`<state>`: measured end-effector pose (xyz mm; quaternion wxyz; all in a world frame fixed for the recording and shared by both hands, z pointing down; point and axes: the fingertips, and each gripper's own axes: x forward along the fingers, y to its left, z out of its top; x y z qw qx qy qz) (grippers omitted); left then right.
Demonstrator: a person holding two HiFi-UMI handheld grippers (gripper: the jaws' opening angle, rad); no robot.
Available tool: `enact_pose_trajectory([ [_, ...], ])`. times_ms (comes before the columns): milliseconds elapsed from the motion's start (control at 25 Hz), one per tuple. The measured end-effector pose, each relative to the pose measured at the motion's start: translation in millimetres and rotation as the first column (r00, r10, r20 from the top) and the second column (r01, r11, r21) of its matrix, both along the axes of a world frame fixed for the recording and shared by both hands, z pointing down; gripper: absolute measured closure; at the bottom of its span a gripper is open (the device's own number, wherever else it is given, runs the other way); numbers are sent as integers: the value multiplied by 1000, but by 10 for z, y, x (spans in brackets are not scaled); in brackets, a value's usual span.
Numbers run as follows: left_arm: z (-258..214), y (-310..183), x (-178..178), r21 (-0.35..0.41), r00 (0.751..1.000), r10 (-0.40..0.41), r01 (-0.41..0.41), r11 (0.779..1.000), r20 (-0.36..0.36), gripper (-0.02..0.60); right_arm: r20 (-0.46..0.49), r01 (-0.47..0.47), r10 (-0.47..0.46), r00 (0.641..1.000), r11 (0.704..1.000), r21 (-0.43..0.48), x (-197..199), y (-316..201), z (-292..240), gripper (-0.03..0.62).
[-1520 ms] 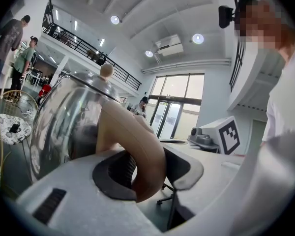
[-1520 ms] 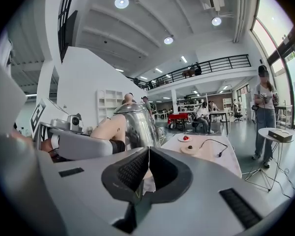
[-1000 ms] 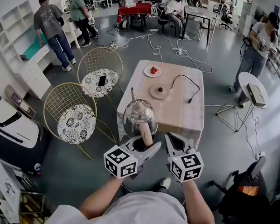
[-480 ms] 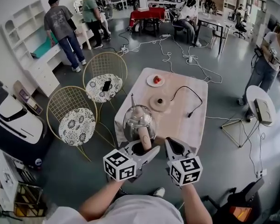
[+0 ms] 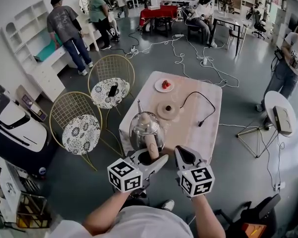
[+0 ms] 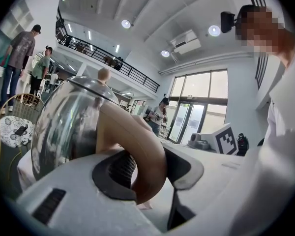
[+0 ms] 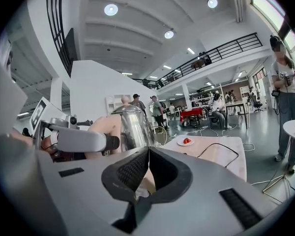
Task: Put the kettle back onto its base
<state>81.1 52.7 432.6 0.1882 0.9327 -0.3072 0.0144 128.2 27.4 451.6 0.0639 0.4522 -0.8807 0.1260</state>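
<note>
A steel kettle (image 5: 145, 127) with a tan handle (image 5: 152, 146) is at the table's near left corner, spout pointing away from me. My left gripper (image 5: 150, 158) is shut on that handle; in the left gripper view the handle (image 6: 140, 146) fills the gap between the jaws, with the kettle body (image 6: 64, 127) just beyond. Whether the kettle rests on the table I cannot tell. The round tan base (image 5: 168, 110) lies further back on the table, its black cable (image 5: 201, 103) running right. My right gripper (image 5: 183, 155) is beside the kettle's right, jaws shut and empty (image 7: 146, 154); its view shows the kettle (image 7: 130, 124).
The small table (image 5: 198, 133) with a beige cloth also carries a white plate (image 5: 164, 86) of red fruit. Two wire chairs (image 5: 82, 125) stand to its left, a tripod stand (image 5: 278, 115) to its right. Cables cross the floor; people stand further off.
Both grippers and the kettle have shifted a little towards the table. The left gripper's hold on the handle is unchanged and the right jaws stay shut.
</note>
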Motion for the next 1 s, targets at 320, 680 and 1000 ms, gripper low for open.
enact_pose_trajectory([
  [320,70,-372,-66,2,999,46,-46,999,-9,423,-5,-42,42,999,999,-14,-100,-349,75,589],
  [680,59,-1028,-367,17,994,108,-108,994,-9,422,-32,-72,71,997,997,-17,-467,-978,49,589],
  [1000,10,-1445,-646,25,988,154,-153,988,-26,422,-65,-115,113,991,993,-27,-734,-1368,14,589],
])
